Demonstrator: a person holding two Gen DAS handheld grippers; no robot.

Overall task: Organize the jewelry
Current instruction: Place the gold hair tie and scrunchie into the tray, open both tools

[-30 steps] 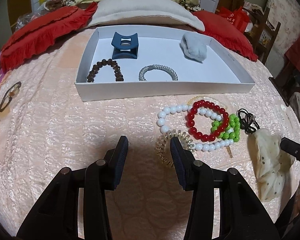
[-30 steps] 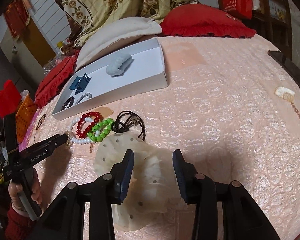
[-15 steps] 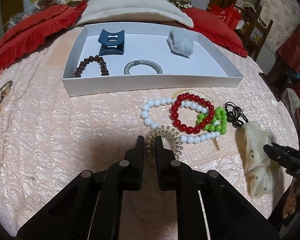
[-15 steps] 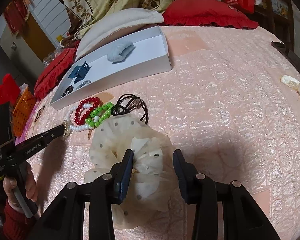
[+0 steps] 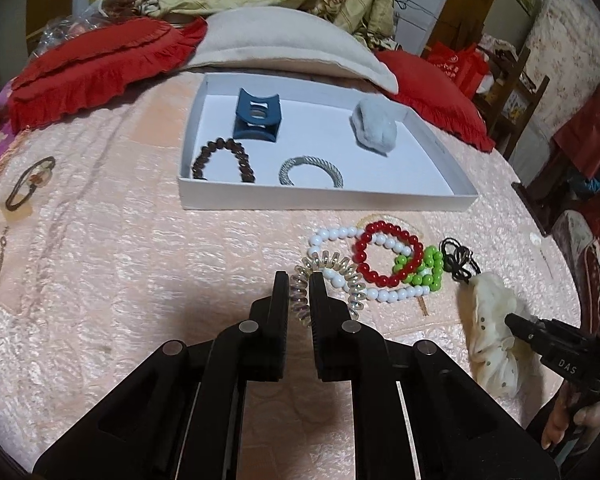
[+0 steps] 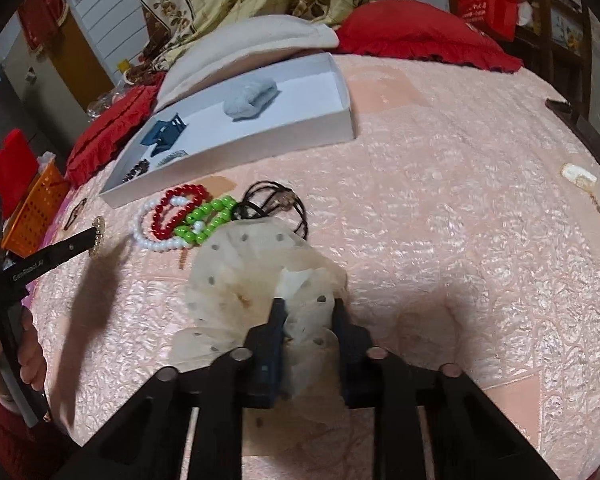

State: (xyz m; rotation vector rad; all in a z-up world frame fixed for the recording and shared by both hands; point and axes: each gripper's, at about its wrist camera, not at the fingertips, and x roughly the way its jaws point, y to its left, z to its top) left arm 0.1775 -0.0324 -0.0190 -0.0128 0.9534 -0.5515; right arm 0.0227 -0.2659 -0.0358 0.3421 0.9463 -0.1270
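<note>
Left hand-held gripper clamps spiral hair tie; right hand-held gripper closing on scrunchie; bead bracelets adjacent.

Right gripper closing on dotted cream scrunchie, fingers seemingly pinching fabric, white tray beyond

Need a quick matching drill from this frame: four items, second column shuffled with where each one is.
1. spiral hair tie
2. polka-dot scrunchie
3. blue hair claw
4. red bead bracelet

A. in the white box
B. on the bedspread, across the white beads
C. in the left gripper
D. between the closing jaws of the right gripper

Pairs: 1-C, 2-D, 3-A, 4-B
</note>
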